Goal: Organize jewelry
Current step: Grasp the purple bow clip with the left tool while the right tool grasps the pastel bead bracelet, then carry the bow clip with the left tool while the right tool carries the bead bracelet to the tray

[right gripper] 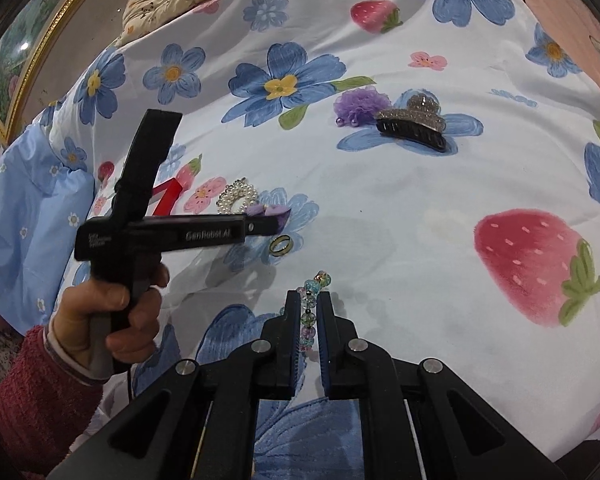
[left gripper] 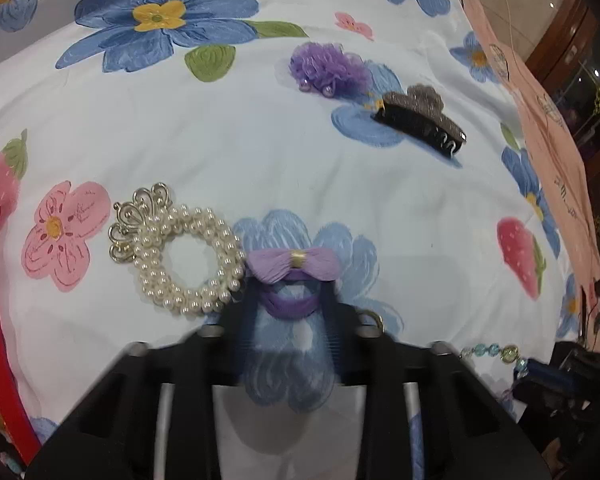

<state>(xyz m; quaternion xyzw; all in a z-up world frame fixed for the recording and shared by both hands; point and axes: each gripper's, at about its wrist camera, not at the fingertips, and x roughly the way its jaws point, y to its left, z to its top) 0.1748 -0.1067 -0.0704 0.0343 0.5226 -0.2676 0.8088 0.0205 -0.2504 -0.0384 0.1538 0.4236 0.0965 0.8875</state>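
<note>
The left gripper (left gripper: 288, 300) is straddling, jaws wide, a purple bow hair tie (left gripper: 293, 270); the right gripper (right gripper: 309, 300) is pinching a glassy pastel bead bracelet (right gripper: 310, 300).

Black tool (right gripper: 308, 300), silver screws; red knit sleeve (right gripper: 32, 392).

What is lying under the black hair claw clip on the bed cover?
The black hair claw clip lies on the flowered bed cover, upon a printed blue flower. The purple mesh scrunchie sits beside it, not beneath. Anything directly under the clip's body is covered and cannot be seen.
</note>
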